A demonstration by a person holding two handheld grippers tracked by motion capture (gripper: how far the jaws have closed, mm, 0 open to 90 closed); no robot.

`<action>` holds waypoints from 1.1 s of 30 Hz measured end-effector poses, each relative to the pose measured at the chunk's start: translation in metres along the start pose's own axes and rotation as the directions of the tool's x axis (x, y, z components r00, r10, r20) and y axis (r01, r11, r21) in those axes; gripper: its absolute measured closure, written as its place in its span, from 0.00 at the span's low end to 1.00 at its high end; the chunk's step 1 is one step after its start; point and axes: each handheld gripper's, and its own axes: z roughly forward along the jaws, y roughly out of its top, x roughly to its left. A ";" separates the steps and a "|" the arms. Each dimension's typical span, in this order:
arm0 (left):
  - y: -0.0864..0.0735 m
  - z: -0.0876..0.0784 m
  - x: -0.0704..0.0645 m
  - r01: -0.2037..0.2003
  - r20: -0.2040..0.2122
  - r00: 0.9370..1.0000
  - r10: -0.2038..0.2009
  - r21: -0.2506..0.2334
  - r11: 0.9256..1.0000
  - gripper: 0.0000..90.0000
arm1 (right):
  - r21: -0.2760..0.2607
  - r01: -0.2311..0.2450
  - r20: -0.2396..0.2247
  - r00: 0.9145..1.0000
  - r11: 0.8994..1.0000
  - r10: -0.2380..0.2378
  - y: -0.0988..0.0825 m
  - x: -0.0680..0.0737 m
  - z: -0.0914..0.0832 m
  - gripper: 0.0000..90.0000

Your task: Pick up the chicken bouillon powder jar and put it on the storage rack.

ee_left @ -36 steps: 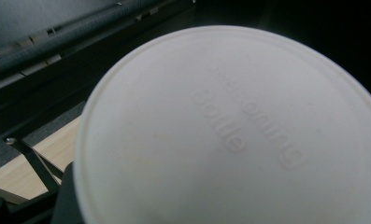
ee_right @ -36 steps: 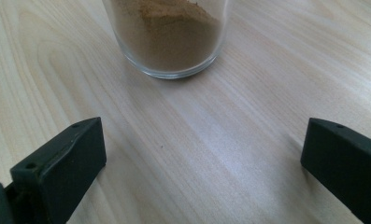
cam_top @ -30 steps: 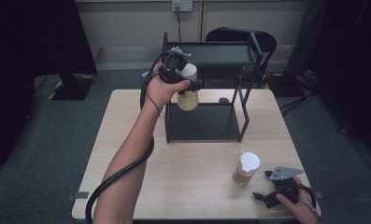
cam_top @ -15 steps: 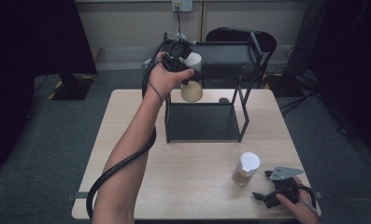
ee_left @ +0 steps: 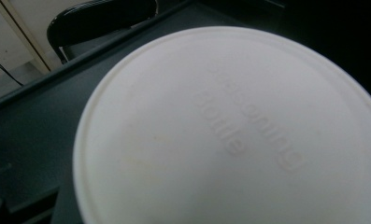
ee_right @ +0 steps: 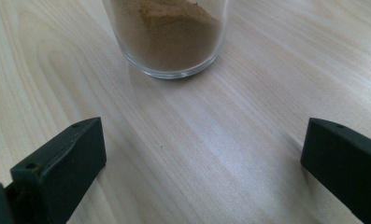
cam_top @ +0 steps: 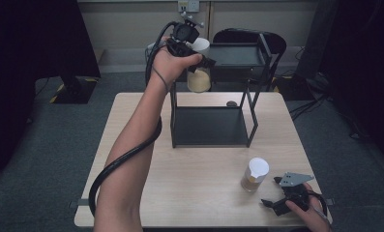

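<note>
Aloft, left gripper point(cam_top: 199, 59) clamps round white-lidded glass jar point(cam_top: 199, 72).

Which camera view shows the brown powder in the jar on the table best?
The right gripper view: the jar on the table is close, its powder clear through the glass. The high view shows it whole but small, under a white lid. The left gripper view faces another jar's lid.

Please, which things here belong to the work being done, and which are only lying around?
Part of the work:
- left gripper, shut on the white-lidded glass jar of pale powder
- black metal two-level shelf rack
- white-lidded glass jar of brown powder on the wooden table
- right gripper, open near that jar

Lying around:
- small dark object behind the rack
- black chair
</note>
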 end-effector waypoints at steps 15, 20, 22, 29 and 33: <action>0.033 -0.003 0.009 0.008 -0.036 0.999 -0.008 0.008 1.000 0.40 | 0.000 0.000 0.000 1.000 1.000 0.000 0.000 0.000 0.000 0.00; 0.044 0.000 0.014 0.011 -0.049 0.999 -0.011 0.006 1.000 0.40 | 0.000 0.000 0.000 1.000 1.000 0.000 0.000 0.000 0.000 0.00; 0.047 0.003 0.016 0.017 -0.055 0.998 -0.016 0.007 1.000 0.39 | 0.000 0.000 0.000 1.000 1.000 0.000 0.000 0.000 0.000 0.00; 0.056 0.012 0.024 0.029 -0.081 0.996 -0.029 0.007 1.000 0.40 | 0.001 0.000 0.000 1.000 1.000 0.000 0.000 0.000 0.000 0.00; 0.060 0.017 0.026 0.032 -0.101 0.994 -0.031 0.014 0.999 0.39 | 0.000 0.000 0.000 1.000 1.000 0.000 0.000 0.000 0.000 0.00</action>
